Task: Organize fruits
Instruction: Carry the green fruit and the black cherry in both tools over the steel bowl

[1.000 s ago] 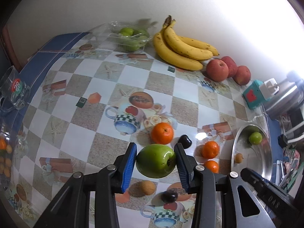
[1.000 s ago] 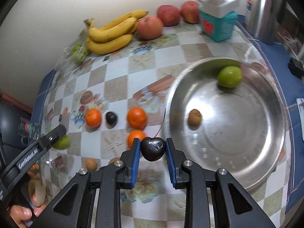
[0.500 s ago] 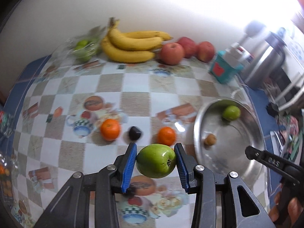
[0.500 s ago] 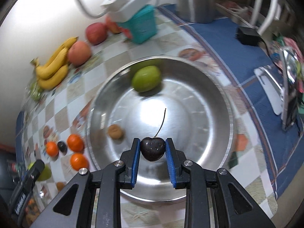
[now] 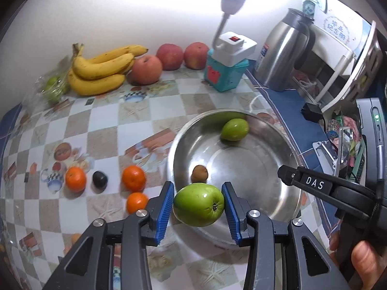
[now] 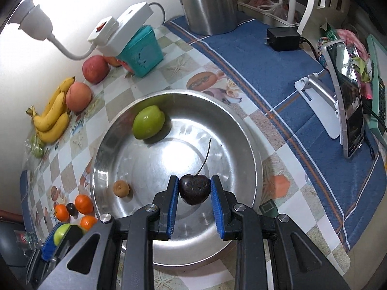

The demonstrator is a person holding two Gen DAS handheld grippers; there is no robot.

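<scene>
Your left gripper [image 5: 198, 209] is clamped on a green apple [image 5: 198, 205] at lower centre of its view, jaws partly spread, pads pressed on both sides of the fruit. It hangs over the near rim of the bowl [image 5: 285, 145]. Your right gripper [image 6: 194, 193] is closed tight on a dark cherry [image 6: 194, 189], stem pointing up, over the bowl's floor at lower centre of its view.

Nothing lies between either fruit and the bowl below it. In the left view the right gripper's black arm crosses the lower right over the bowl's edge, with your fingers [image 5: 365, 263] on it.

The bowl holds a green fruit [image 6: 148, 121] against its far wall and a small brown fruit [image 6: 121, 188] near its left side.

Left of the bowl in the left view, three oranges [image 5: 133, 177] and a dark plum [image 5: 100, 179] lie on the checked cloth. At the wall stand bananas [image 5: 101, 70], red apples [image 5: 169, 56], a teal box [image 5: 226, 76] and a steel jug [image 5: 285, 55].

Only the right view shows a phone on a stand [image 6: 348, 111] and a black charger [image 6: 283, 39] on the blue cloth at upper right. Only the left view shows a bag of green fruit [image 5: 52, 88] clearly, at the left edge beside the bananas.
</scene>
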